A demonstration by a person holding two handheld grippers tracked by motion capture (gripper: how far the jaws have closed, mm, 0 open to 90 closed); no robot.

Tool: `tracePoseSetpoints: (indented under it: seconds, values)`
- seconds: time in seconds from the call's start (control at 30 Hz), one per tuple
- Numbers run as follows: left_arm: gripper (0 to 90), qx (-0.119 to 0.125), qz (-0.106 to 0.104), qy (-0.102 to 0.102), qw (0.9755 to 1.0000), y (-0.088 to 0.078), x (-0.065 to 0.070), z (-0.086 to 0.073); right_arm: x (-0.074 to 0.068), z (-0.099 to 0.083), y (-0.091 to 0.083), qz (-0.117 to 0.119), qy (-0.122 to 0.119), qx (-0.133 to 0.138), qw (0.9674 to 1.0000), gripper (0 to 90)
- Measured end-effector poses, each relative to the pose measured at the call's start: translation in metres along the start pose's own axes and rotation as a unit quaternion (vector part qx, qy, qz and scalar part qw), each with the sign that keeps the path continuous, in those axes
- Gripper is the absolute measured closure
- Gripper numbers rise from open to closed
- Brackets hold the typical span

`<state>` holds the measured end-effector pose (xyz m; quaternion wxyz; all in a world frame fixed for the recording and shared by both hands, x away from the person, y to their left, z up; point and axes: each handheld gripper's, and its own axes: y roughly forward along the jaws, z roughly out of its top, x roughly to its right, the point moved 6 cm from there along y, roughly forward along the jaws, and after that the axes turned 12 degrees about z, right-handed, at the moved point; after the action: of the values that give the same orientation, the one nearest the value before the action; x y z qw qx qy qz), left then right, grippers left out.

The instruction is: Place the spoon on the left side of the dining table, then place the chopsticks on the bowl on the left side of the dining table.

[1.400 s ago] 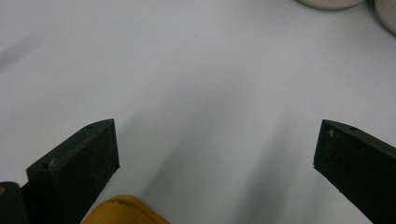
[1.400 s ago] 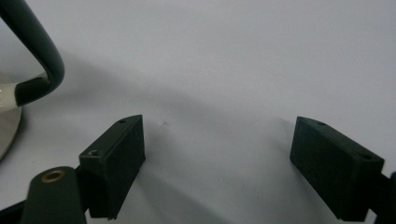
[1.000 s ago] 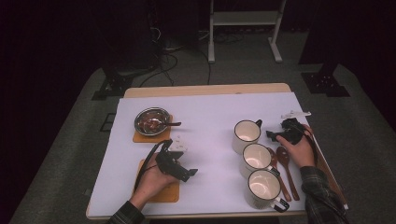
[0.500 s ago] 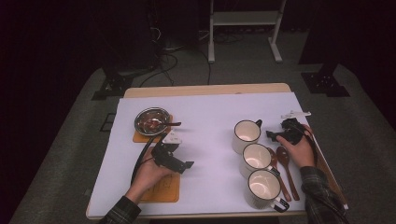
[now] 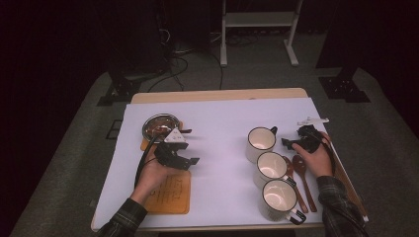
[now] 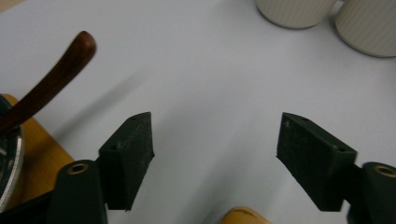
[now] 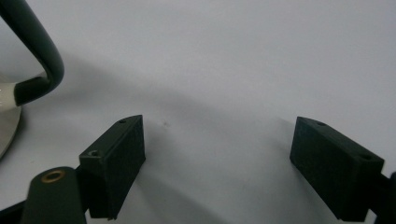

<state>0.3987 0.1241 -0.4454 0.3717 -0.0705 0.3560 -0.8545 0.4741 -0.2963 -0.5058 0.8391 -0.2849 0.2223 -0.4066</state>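
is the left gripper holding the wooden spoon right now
No: in the left gripper view the left gripper has open jaws with bare white table cover between them, and the wooden spoon rests apart in the metal bowl.

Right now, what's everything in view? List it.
mugs: 3, cream with dark handles, in a row on the table's right half
wooden spoons: 2, dark brown, flat on the table just right of the mugs
bowl: 1, metal, on a coaster at the table's left rear, a brown spoon handle sticking out of it
coaster: 1, tan wood, bare, at the left front under the left hand
table: 1, white sheet over a wooden top
stand: 1, white frame on the floor behind the table
left tool: 1, black, jaws open with nothing between them, just been closing, beside the bowl
right tool: 1, black, jaws open and empty, right of the rear mug
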Motion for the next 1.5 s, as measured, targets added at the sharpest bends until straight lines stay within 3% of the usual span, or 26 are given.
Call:
tracePoseSetpoints:
  seconds: [0.13, 0.43, 0.83, 1.3, 1.5]
  values:
    - [36.2, 0.0, 0.005, -0.01, 0.9999, 0.003, -0.012, 0.001, 0.0, 0.0, 0.0, 0.002, 0.003, -0.001, 1.0, 16.2]
    - [41.0, -0.004, 0.025, -0.008, 0.9997, 0.012, -0.032, 0.006, 0.001, 0.0, 0.0, 0.004, 0.004, -0.002, 1.0, 16.1]
    - [44.9, -0.01, 0.027, -0.006, 0.9996, 0.024, -0.038, 0.014, 0.001, 0.0, 0.0, 0.004, 0.004, -0.002, 1.0, 16.1]
    - [73.4, -0.024, 0.026, -0.004, 0.9993, 0.037, -0.054, 0.023, 0.001, 0.0, 0.0, 0.004, 0.004, -0.001, 1.0, 16.2]
    - [88.4, -0.031, 0.011, -0.026, 0.9991, 0.042, -0.06, 0.026, 0.001, 0.0, 0.0, 0.004, 0.004, -0.002, 1.0, 16.2]
